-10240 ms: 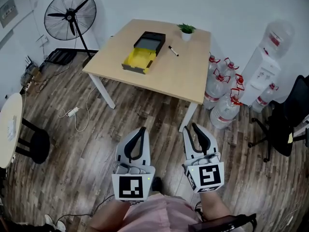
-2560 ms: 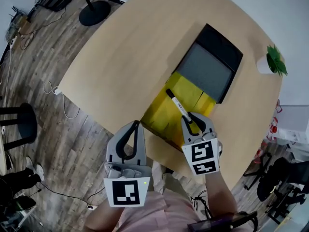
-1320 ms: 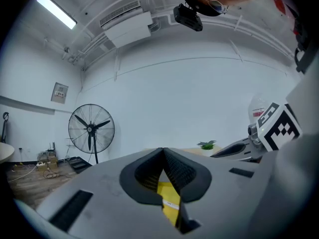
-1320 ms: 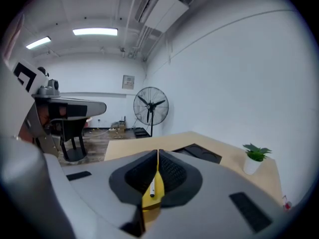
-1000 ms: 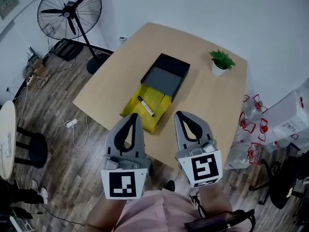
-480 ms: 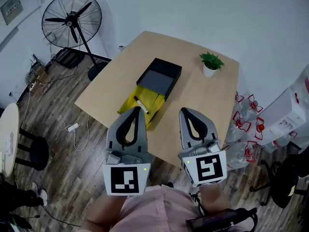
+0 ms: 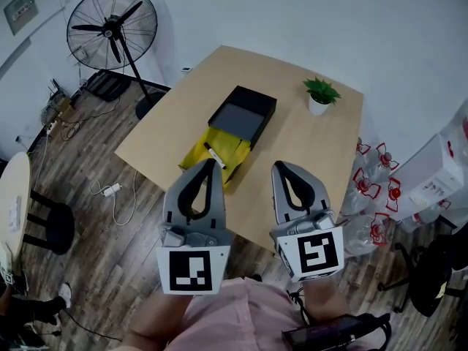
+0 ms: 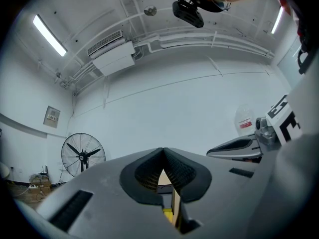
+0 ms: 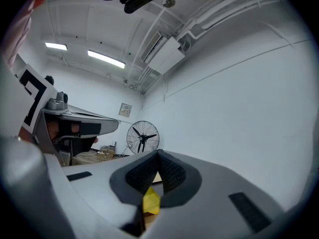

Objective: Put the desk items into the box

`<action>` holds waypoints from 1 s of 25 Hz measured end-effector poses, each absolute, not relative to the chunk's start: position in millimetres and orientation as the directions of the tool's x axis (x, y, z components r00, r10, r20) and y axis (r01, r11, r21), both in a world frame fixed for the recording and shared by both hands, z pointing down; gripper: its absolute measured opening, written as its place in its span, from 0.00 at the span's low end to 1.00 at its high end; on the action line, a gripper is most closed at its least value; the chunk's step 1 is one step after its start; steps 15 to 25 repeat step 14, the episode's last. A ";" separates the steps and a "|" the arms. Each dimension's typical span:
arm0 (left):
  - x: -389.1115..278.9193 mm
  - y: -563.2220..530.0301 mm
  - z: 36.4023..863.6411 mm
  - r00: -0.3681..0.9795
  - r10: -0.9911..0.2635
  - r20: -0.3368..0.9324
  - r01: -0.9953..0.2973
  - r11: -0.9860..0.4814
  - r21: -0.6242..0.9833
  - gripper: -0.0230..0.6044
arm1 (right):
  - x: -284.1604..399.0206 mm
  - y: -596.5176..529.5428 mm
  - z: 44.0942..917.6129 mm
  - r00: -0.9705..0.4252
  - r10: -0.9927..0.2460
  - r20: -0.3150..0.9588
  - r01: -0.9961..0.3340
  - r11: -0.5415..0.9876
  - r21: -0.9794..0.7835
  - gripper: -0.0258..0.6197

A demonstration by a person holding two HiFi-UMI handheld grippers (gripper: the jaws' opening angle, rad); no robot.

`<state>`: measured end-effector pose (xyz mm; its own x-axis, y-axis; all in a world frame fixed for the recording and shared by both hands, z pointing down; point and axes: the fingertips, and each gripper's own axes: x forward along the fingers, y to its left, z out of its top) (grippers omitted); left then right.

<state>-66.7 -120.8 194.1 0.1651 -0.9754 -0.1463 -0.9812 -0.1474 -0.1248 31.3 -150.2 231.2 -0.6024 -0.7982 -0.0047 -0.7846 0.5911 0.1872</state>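
Note:
An open yellow box (image 7: 207, 146) lies on the wooden table (image 7: 307, 152), with its black lid (image 7: 243, 112) lying open-side up just beyond it. A black-and-white marker (image 7: 214, 155) rests inside the yellow box. Both grippers are held back from the table, near my body, above the floor. The left gripper (image 7: 211, 164) is shut with nothing between its jaws, and its tips meet in the left gripper view (image 8: 163, 150). The right gripper (image 7: 281, 165) is shut and empty too, its tips meeting in the right gripper view (image 9: 158, 153).
A small potted plant (image 7: 320, 96) stands at the table's far corner. A standing fan (image 7: 111, 32) is at the far left, and water bottles (image 7: 376, 185) sit on the floor to the right. A black stool (image 7: 50, 225) and a round table (image 7: 12, 196) are at the left.
The right gripper has let go of the marker, which now lies in the yellow box. I have backed away from the table with both grippers shut. Little has moved in the last half second.

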 end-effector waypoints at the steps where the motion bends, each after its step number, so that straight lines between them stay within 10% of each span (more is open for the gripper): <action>1: -66.7 -121.2 193.8 0.164 -0.976 -0.146 -0.981 -0.147 -0.123 0.05 | 31.2 -150.6 230.9 -0.602 -0.798 -0.005 -0.785 0.591 0.186 0.04; 25: -67.1 -136.3 198.3 0.163 -0.977 -0.137 -0.982 -0.148 -0.118 0.05 | 29.9 -165.1 235.7 -0.603 -0.798 0.003 -0.785 0.594 0.178 0.04</action>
